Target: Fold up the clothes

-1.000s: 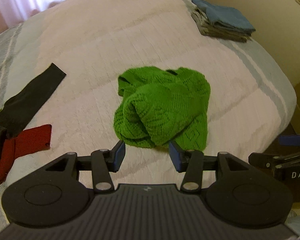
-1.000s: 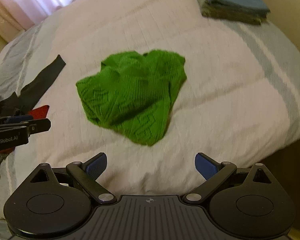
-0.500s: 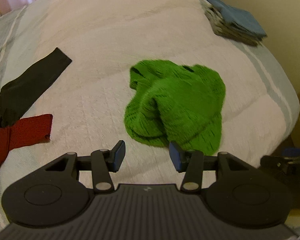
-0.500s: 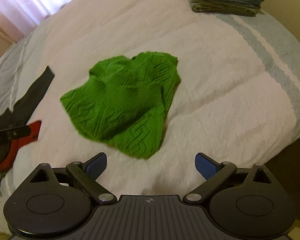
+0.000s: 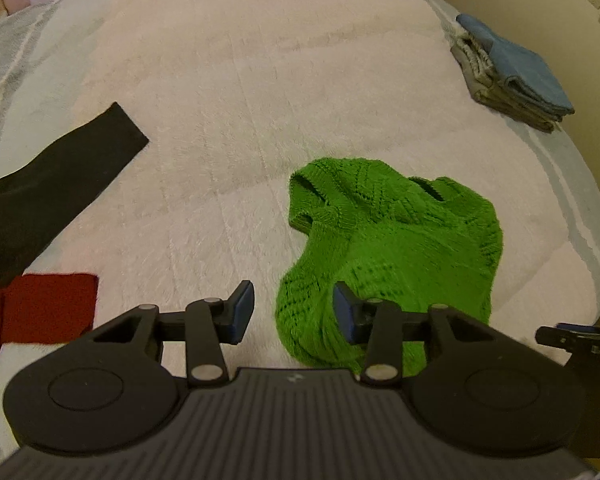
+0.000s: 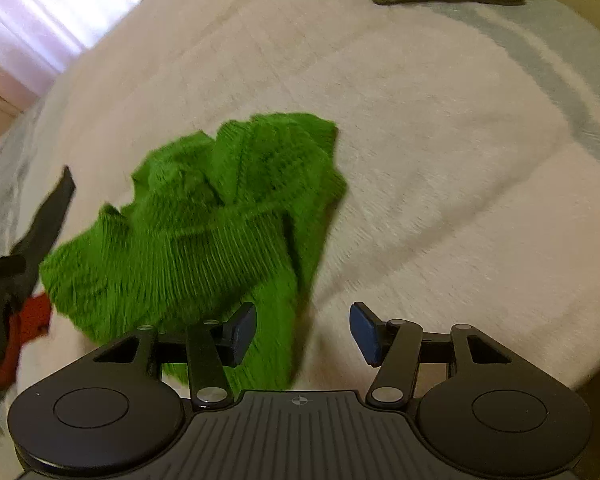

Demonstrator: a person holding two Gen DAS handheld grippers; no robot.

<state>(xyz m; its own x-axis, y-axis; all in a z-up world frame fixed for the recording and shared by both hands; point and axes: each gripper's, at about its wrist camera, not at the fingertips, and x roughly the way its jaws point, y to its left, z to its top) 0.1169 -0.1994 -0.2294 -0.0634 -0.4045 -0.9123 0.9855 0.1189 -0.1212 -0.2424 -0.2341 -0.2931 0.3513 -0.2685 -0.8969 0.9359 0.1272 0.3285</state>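
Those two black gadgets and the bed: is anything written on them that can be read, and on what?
Black right gripper, at the left wrist view's right edge: pale lettering, too blurred to read.
Ribbed black housing of the left gripper: small pale emblem, no words.
Ribbed black housing in the right wrist view: small crosshair emblem, no words.
Crumpled green knitted sweater: no text.

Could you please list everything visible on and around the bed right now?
green knit sweater: one, green, crumpled near the bed's near edge
black garment: one, black, left side
red garment: one, red, left, beside the black one
folded stack: one, blue on grey, far right corner
bedcover: one, pale pink
curtain: pink, behind the bed
left hand-held gripper: closing, sweater edge between pads
right hand-held gripper: closing over the sweater's edge
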